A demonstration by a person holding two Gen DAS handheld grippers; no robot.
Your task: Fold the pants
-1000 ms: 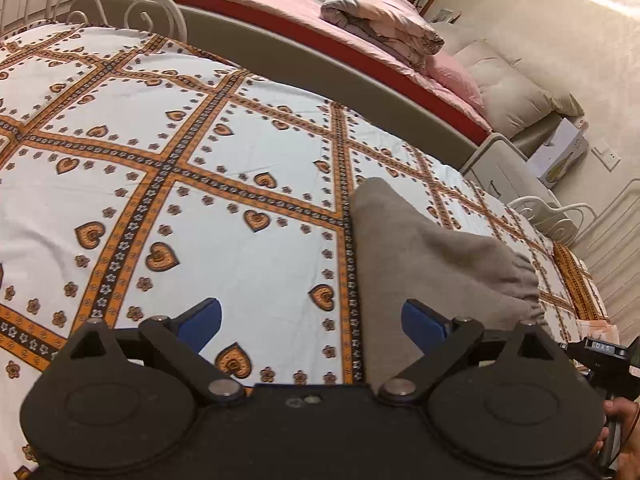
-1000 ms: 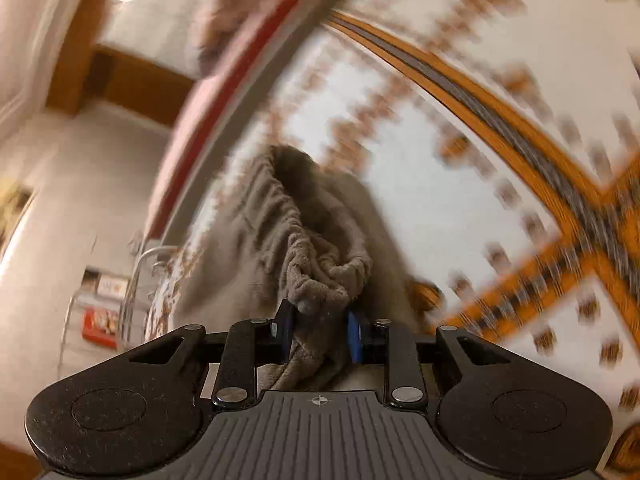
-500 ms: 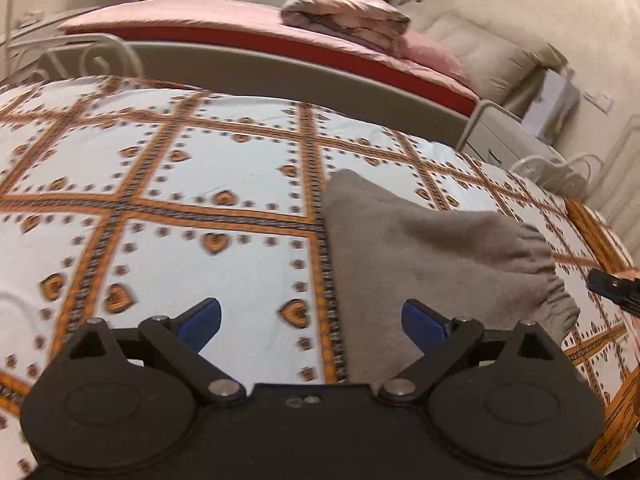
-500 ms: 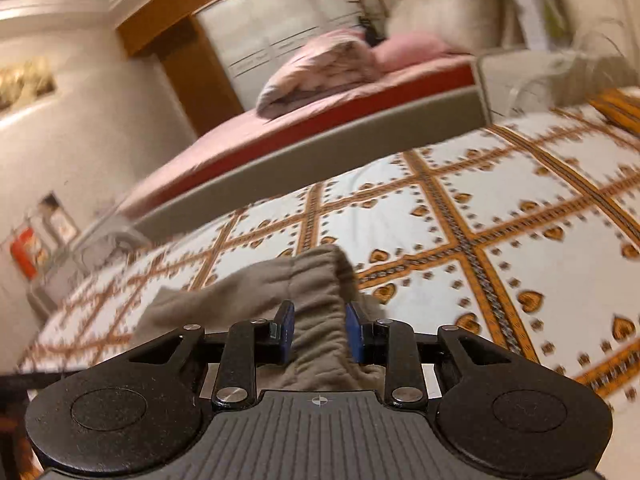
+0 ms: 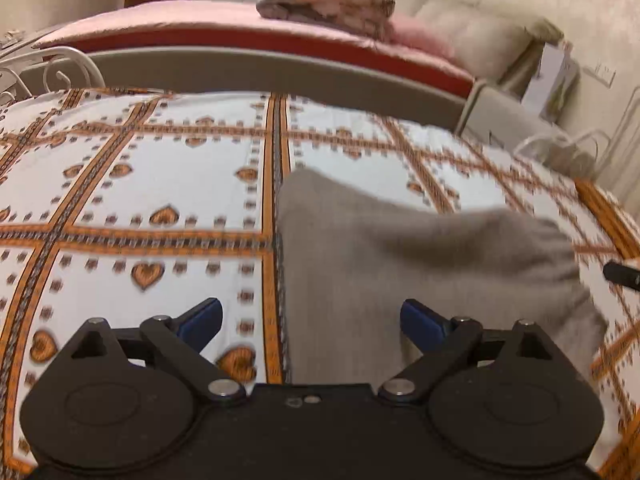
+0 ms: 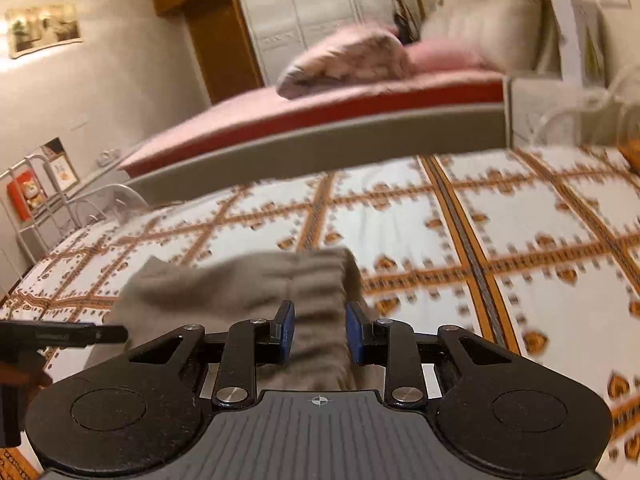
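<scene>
On a bed spread with a white sheet crossed by orange bands and dotted with small hearts, a pair of grey pants is mid-fold, lying toward the right half of the bed as the left wrist camera sees it. The left gripper hangs above the sheet beside the near left edge of the pants with its blue-padded fingers spread wide and nothing between them. The pants read as a soft, matte knit, fuzzy in texture, lying as a broad flat panel that rises to the right into a loose ridge, with a gathered, elastic-looking waistband at that end. The right gripper is clamped on the pants, its fingers narrowed onto a bunched strip of the ribbed waist end, which stands lifted off the sheet. By the look of it, the step in hand is carrying the waist end over the rest of the pants to make a fold; the next move would call for laying that end down in line with the edge below, letting go, and perhaps using the free gripper to pin or smooth the limp cloth, which is likely to slump and crease. Behind, a second bed with a smooth pink cover and red side carries a folded quilt and pale pillows.
</scene>
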